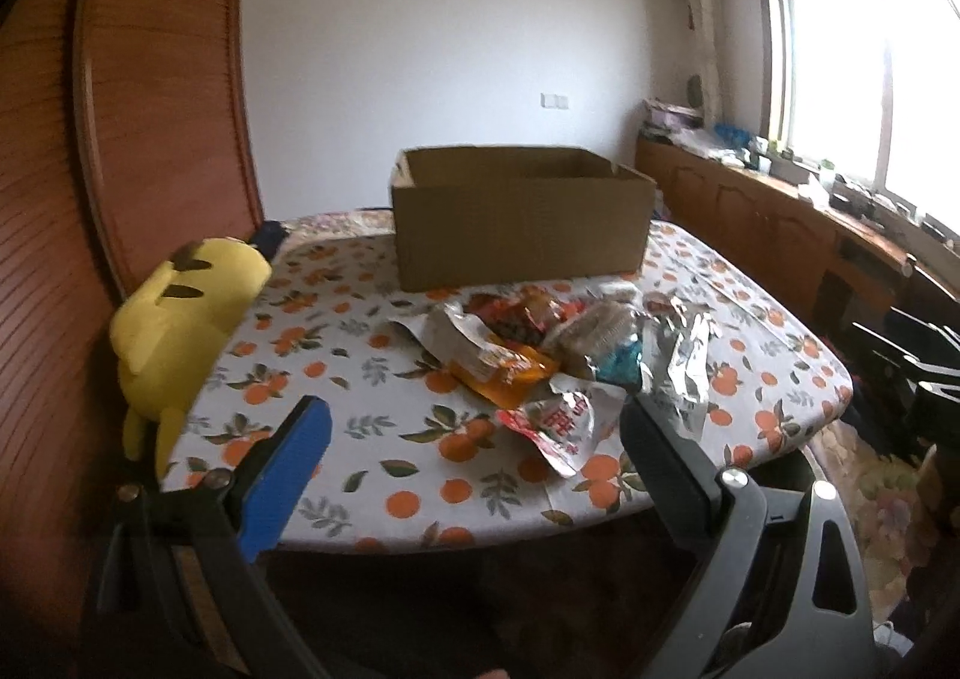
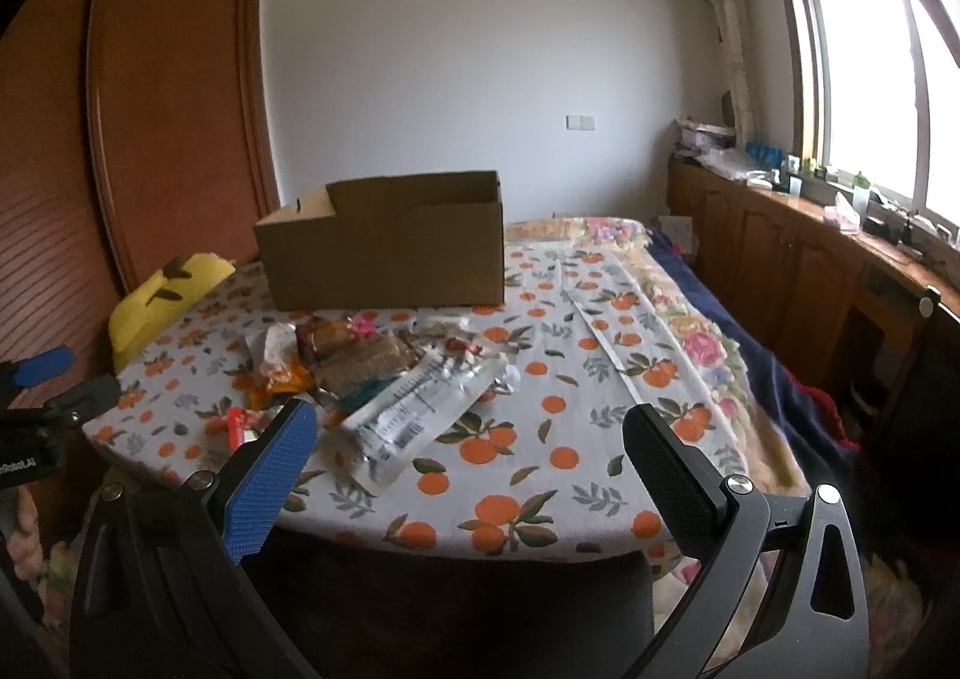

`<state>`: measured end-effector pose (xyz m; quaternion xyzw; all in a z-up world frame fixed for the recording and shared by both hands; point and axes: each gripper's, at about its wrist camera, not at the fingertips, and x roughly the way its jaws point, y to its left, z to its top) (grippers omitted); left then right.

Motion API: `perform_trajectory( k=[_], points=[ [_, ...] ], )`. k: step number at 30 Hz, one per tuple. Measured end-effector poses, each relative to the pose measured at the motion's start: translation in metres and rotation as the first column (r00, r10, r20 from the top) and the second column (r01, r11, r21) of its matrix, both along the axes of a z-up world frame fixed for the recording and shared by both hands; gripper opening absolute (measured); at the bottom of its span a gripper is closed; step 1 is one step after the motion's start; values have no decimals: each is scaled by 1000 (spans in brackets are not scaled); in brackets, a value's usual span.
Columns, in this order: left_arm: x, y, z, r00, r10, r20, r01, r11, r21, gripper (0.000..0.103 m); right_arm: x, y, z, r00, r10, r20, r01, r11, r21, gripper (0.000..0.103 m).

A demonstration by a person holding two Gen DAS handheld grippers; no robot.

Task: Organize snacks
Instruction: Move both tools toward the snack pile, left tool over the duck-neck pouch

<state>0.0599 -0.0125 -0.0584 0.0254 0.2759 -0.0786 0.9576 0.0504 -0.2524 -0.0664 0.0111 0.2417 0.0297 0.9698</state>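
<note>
A pile of snack packets [image 1: 558, 355] lies in the middle of the table, on an orange-print cloth [image 1: 384, 403]. Behind the pile stands an open brown cardboard box [image 1: 516, 223]. My left gripper [image 1: 474, 421] hovers open over the table's near edge, short of a red-and-white packet [image 1: 555, 427]. In the right wrist view the same pile [image 2: 360, 361] sits left of centre, with a long silver packet [image 2: 414, 409] nearest. My right gripper [image 2: 468, 427] is open above the near edge, nothing between its fingers. The box [image 2: 390, 241] stands behind the pile.
A yellow plush toy [image 1: 180, 331] lies at the table's left edge beside a wooden wardrobe [image 1: 120, 139]. A wooden cabinet [image 2: 810, 259] with clutter runs under the window on the right. A dark blanket [image 2: 774, 379] hangs off the table's right side. The left gripper's blue fingertip [image 2: 42, 367] shows at the far left.
</note>
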Motion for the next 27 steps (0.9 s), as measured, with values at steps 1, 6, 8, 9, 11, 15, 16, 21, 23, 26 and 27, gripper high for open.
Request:
perform_trajectory(
  k=[1,6,8,9,11,15,16,21,23,26,27],
  points=[
    [4,-2,-3,1000,-8,-8,8,1000,4,98,3,0,-3,1000,2,-4,-2,1000,-5,103],
    [31,-22,-21,993,-103,-66,106,993,43,98,24,3,-18,999,23,-43,-24,999,-24,103],
    [42,-30,-27,986,-143,-90,148,987,60,98,32,5,-24,998,36,-59,-38,999,-31,103],
    [46,-34,-28,984,-158,-87,164,984,70,98,36,6,-27,997,41,-63,-43,998,-37,103],
    [54,-40,-31,977,-192,-92,199,977,79,97,41,8,-31,996,48,-69,-51,997,-50,103],
    [70,-51,-40,959,-250,-132,263,961,87,97,47,7,-39,995,54,-81,-59,997,-52,103],
    [73,-53,-42,957,-257,-132,271,958,96,97,49,6,-40,995,56,-87,-60,997,-48,103],
    [86,-59,-53,916,-346,-202,371,923,99,96,53,3,-49,992,59,-111,-64,997,-39,103],
    [92,-61,-56,899,-366,-240,395,915,83,96,56,2,-54,991,63,-116,-68,997,-40,103],
    [102,-61,-61,878,-380,-291,411,910,50,94,63,2,-61,988,73,-135,-78,996,-37,103],
    [104,-62,-63,876,-379,-298,411,910,52,92,65,2,-63,987,76,-140,-82,996,-36,103]
  ],
)
